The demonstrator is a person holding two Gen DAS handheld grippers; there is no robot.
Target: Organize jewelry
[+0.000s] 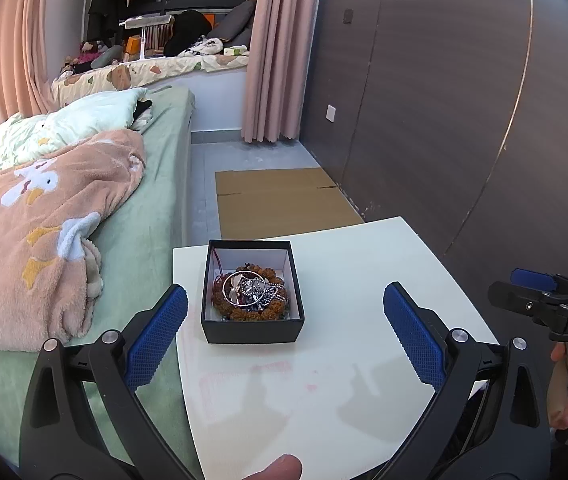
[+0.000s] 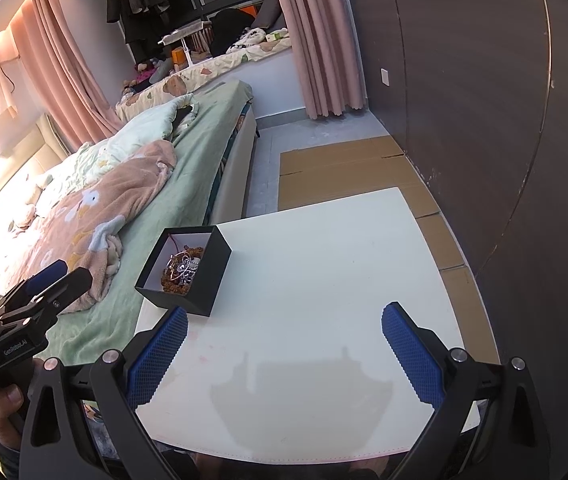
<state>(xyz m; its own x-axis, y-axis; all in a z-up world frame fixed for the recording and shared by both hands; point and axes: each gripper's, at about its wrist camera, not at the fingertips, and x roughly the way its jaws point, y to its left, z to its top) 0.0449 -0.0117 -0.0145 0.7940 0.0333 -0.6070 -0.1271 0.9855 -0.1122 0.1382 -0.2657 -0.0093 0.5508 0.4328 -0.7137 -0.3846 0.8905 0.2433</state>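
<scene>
Square black box (image 1: 252, 322) — tangled beads, silver chains — on smooth white table (image 1: 364, 280)

Black open-top box (image 1: 252, 322), white interior, sits upright near the left edge of the white table (image 1: 356, 280). Inside lies 1 tangled jewelry pile (image 1: 249, 290): a brown beaded bracelet, a silver bangle on top, silver chain, and red cord.

the left gripper (image 1: 284, 312) hangs wide open over the white table (image 1: 364, 280), its blue pads flanking a black box (image 1: 252, 326) of tangled jewelry (image 1: 248, 290).
</scene>
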